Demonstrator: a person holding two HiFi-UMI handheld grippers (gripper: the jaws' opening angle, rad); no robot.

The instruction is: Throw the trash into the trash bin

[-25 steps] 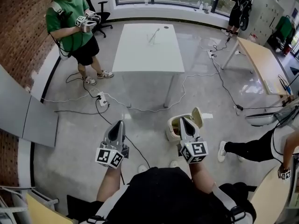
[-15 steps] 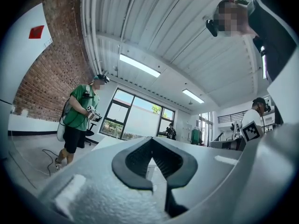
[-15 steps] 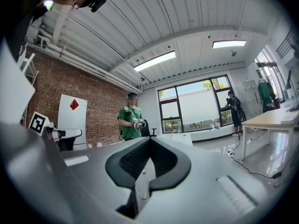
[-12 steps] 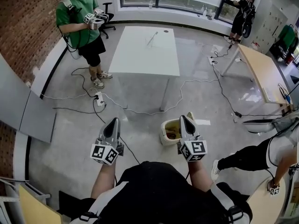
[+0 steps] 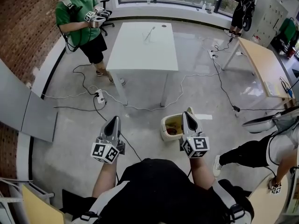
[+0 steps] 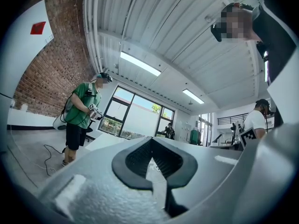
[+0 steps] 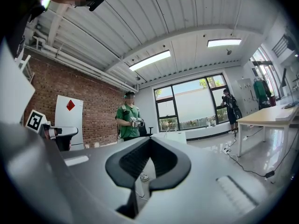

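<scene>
A cream trash bin (image 5: 169, 126) with its lid tipped open stands on the floor, and some yellowish litter shows inside. My right gripper (image 5: 187, 115) hovers level just right of the bin's rim, shut and holding nothing. My left gripper (image 5: 115, 119) is well left of the bin over bare floor, also shut and empty. In the left gripper view the left gripper (image 6: 152, 141) has its pads meeting at the tip. The right gripper view shows the right gripper (image 7: 150, 140) the same way.
A white table (image 5: 145, 45) stands ahead with a thin light object (image 5: 150, 33) on it. Cables and a power strip (image 5: 100, 97) cross the floor. A person in a green shirt (image 5: 79, 17) stands at the far left. A seated person's leg (image 5: 247, 153) reaches in at the right.
Both grippers moved forward a little. The bin now sits left of the right gripper instead of behind it. The person in green stepped toward the white table.
</scene>
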